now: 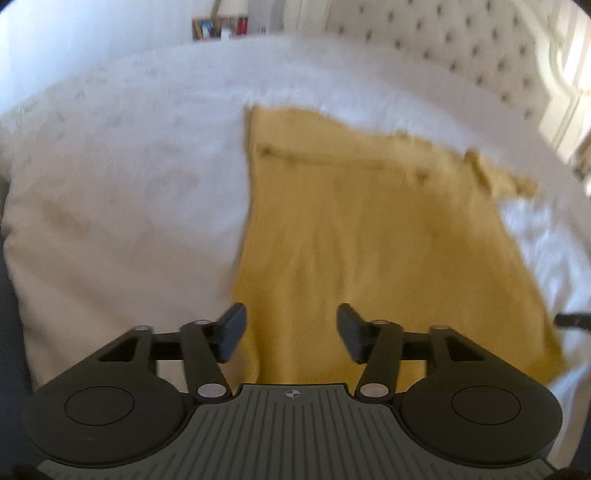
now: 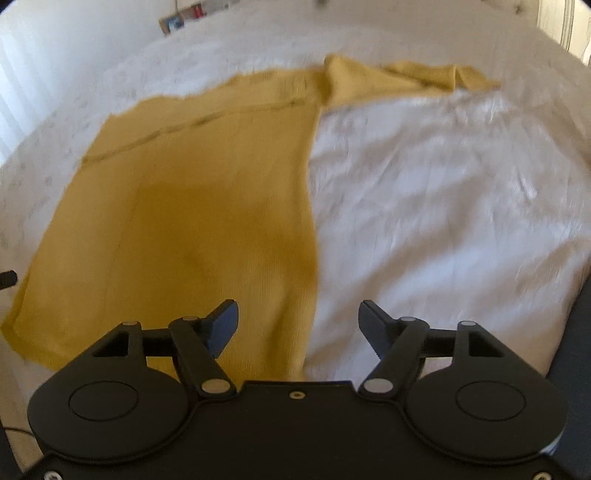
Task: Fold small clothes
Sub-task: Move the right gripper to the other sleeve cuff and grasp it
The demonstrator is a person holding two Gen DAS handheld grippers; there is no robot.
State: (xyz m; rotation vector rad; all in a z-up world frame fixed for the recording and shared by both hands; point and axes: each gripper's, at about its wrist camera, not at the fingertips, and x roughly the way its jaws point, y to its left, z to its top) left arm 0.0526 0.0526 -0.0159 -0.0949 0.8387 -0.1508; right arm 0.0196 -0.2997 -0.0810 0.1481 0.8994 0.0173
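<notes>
Plain mustard top (image 1: 369, 229), no legible writing

Yellow garment (image 1: 369, 229) — motion-blurred in both views; near hem hidden behind each gripper body at 6 o'clock; stitching along its seam illegible.
Shelf items (image 1: 221, 26), 12 o'clock in the left view — too small to identify.
Dark object (image 1: 574, 319), 3 o'clock — cut by the edge, unidentifiable.
</notes>
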